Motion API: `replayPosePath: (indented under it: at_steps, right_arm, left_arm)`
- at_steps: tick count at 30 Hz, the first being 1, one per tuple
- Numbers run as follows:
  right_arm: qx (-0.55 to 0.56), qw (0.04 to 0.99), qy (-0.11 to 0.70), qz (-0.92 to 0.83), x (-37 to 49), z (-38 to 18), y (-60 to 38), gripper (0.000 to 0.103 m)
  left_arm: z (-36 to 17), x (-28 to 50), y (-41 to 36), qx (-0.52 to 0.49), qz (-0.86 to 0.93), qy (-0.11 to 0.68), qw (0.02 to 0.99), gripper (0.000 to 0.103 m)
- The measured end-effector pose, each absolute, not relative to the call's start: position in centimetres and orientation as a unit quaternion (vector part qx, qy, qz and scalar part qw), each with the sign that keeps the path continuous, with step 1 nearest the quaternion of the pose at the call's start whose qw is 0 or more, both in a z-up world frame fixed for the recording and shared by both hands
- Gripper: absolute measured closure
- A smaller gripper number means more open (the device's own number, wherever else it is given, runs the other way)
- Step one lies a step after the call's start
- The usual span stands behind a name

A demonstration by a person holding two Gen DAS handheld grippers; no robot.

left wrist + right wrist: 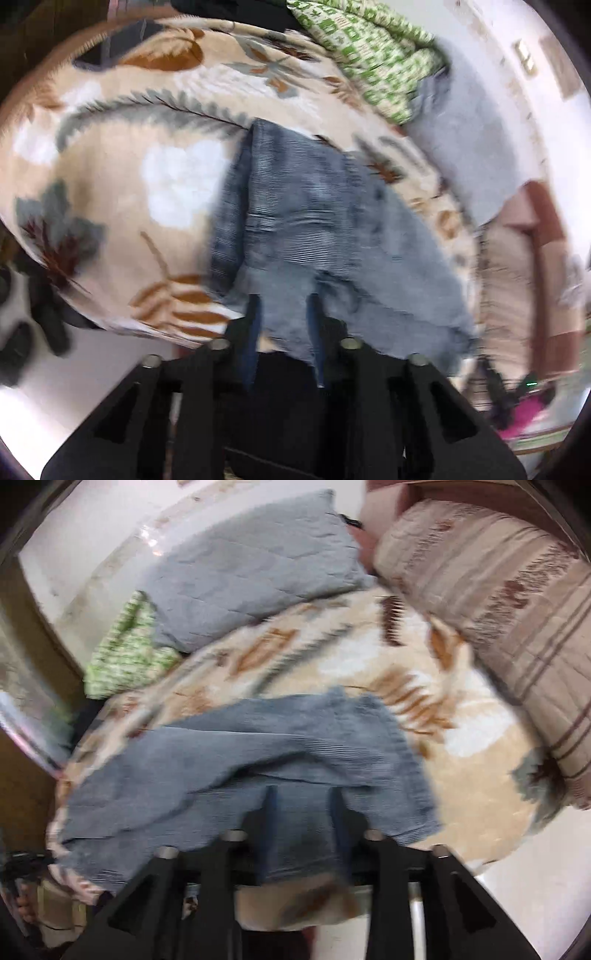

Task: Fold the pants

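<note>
A pair of faded blue jeans [314, 221] lies on a beige blanket with a leaf pattern [129, 192]. In the left wrist view my left gripper [284, 306] sits at the near edge of the jeans, fingers a hand-width apart with denim between them. In the right wrist view the jeans [258, 749] spread to the left, and my right gripper [304, 801] stands over their near edge, fingers apart with cloth between them. Both views are blurred by motion, so any grip on the cloth is unclear.
A grey pillow [251, 565] and a green-and-white patterned cloth [125, 653] lie at the far side of the bed. A brown striped quilt [498, 602] is piled at the right. A white wall [517, 110] runs behind the bed.
</note>
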State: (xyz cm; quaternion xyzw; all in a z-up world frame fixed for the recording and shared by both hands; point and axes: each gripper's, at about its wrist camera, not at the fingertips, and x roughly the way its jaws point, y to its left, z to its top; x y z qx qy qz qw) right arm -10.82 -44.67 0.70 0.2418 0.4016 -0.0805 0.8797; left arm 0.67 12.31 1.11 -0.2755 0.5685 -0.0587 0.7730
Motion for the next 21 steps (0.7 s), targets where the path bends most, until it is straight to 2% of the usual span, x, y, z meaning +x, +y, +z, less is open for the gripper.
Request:
replayPosePath:
  at_steps: [1,2,7,12,14,16,21]
  right_arm:
    - [0.253,0.88,0.399,-0.055,-10.2,0.8,-43.5,0.044]
    - [0.262,0.878,0.4,-0.033,-9.5,0.6,-42.5,0.044]
    - [0.317,0.841,0.435,0.061,-4.9,-2.5,-37.1,0.044]
    - [0.335,0.821,0.459,0.056,-2.0,-5.2,-35.1,0.044]
    - [0.348,0.815,0.461,0.049,-1.5,-6.1,-35.4,0.044]
    - [0.362,0.81,0.46,0.043,-1.3,-6.6,-35.8,0.044]
    - [0.399,0.808,0.431,0.043,-0.9,-7.4,-36.4,0.044]
  left_arm:
    - [1.1,0.9,12.1,-0.285,-0.062,0.567,0.771,0.054]
    - [1.1,1.3,11.8,-0.293,-0.067,0.564,0.769,0.052]
    - [-0.4,3.3,10.3,-0.323,-0.077,0.578,0.745,0.052]
    - [-2.3,4.1,10.4,-0.354,-0.074,0.591,0.721,0.052]
    - [-2.7,4.2,10.3,-0.356,-0.075,0.59,0.72,0.051]
    - [-3.1,4.7,10.2,-0.367,-0.079,0.59,0.715,0.046]
    - [-3.5,6.7,9.2,-0.366,-0.079,0.59,0.715,0.046]
